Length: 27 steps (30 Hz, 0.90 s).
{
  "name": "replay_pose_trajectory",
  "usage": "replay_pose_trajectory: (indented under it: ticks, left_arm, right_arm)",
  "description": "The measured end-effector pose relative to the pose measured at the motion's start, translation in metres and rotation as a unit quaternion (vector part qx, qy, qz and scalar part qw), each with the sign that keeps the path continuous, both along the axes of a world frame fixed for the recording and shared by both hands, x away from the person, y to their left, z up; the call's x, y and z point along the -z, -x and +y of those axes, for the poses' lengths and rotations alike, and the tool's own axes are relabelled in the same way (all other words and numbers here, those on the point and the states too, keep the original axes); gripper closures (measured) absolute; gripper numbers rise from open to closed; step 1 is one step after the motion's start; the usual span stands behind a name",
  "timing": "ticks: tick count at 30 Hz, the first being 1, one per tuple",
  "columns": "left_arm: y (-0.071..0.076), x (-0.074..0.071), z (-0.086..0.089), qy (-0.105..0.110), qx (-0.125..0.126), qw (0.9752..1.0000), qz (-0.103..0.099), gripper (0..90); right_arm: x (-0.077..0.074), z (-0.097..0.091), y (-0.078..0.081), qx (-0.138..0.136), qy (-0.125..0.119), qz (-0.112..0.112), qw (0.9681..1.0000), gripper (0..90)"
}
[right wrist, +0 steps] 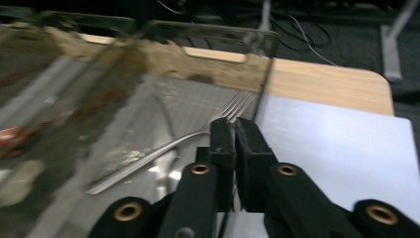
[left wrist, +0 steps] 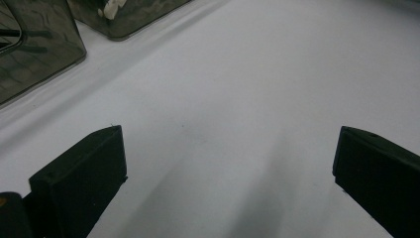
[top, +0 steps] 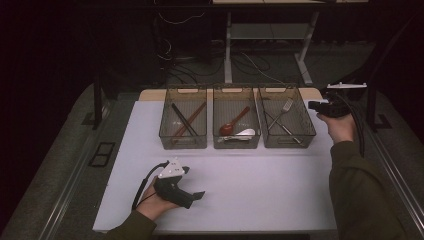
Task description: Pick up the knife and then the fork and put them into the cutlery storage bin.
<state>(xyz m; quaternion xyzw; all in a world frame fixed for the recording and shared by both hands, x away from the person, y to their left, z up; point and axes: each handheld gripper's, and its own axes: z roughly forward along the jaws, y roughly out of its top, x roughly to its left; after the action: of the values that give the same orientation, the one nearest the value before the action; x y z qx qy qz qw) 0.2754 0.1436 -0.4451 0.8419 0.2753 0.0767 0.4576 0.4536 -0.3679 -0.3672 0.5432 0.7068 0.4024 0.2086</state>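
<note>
On the tabletop (top: 225,190), in the high view, I am seeing three clear bins in a row: chopsticks (top: 183,120) are lying in the left bin (top: 183,142), a red spoon (top: 233,123) and a white spoon (top: 244,133) in the middle bin (top: 236,142), a fork (top: 283,112) in the right bin (top: 289,140). My left tongs (top: 198,195) are resting low near the front edge, well apart from the bins; my right tongs (top: 315,105) are hovering at the right bin's far right corner.

In the left gripper view, the left tongs (left wrist: 228,163) are standing wide over bare tabletop, holding nothing.

In the right gripper view, the right tongs (right wrist: 234,130) are nearly closed, nothing between them, pointing at the fork (right wrist: 198,136) lying inside its bin.

Judgement: sorting is looking finished; nothing loose is remaining outside the bins.
</note>
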Motion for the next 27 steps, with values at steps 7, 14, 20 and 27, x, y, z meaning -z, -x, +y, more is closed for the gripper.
replay_pose_trajectory:
  ticks: [7, 14, 20, 27]
  left_arm:
    - [0.0, -0.001, 0.001, 0.002, -0.006, 1.0, -0.001, 0.0]
    - [0.0, -0.001, 0.001, 0.001, -0.007, 1.0, -0.002, 0.0]
    - [0.0, -0.001, 0.001, 0.0, -0.005, 1.0, -0.003, 0.0]
    - [0.001, -0.002, 0.001, 0.002, -0.004, 1.0, -0.008, 0.0]
  right_arm:
    - [-0.008, 0.013, 0.026, -0.057, -0.011, -0.018, 0.9982, 60.5]
    - [-0.007, 0.025, 0.051, -0.094, -0.01, -0.032, 0.995, 43.4]
    - [-0.006, 0.033, 0.074, -0.126, -0.009, -0.045, 0.9909, 38.4]
    - [0.003, 0.046, 0.103, -0.16, -0.013, -0.047, 0.9859, 30.0]
